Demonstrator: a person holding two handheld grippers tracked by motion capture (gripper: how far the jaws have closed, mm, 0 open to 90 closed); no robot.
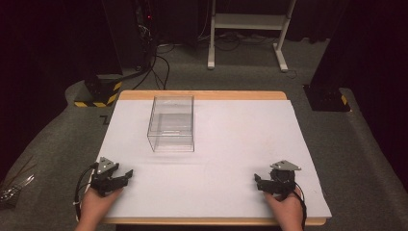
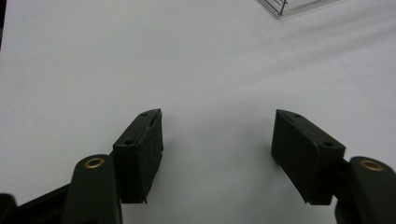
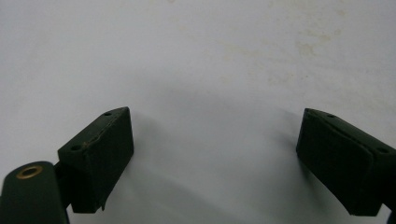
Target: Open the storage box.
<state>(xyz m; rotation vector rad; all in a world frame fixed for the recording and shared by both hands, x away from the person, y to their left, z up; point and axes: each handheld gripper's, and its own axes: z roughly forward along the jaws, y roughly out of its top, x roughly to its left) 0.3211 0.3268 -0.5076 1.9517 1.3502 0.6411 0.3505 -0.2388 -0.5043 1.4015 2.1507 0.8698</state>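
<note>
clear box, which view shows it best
The high view: the clear box stands whole on the white table, ahead of the left gripper and apart from it. The left gripper view catches just one corner at its top edge. The right gripper view looks at bare table surface.

Clear boxes: you have one (image 1: 172, 123), toward the bench's far edge.
Grippers: you hold two, left (image 1: 126, 174), right (image 1: 257, 181).
</note>
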